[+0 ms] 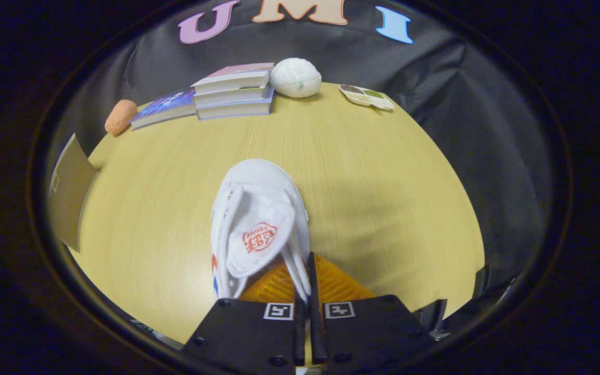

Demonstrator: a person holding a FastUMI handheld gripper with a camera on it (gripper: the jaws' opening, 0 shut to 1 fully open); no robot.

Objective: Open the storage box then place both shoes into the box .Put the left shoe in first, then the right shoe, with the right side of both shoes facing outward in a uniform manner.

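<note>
A white canvas shoe (258,219) with a red logo on its tongue and red and blue stripes on its side hangs over the wooden table (373,182), toe pointing away from me. My gripper (306,276) is shut on the shoe's right collar wall near the heel, with one finger inside the shoe and one outside. The fingers stand almost together around the thin canvas and a lace.
A stack of books (235,89) and a flat book (163,108) lie at the table's far edge, with a white knitted ball (296,77), an orange sponge-like lump (120,117) and a small divided dish (366,96). A brown cardboard panel (70,190) stands to the left.
</note>
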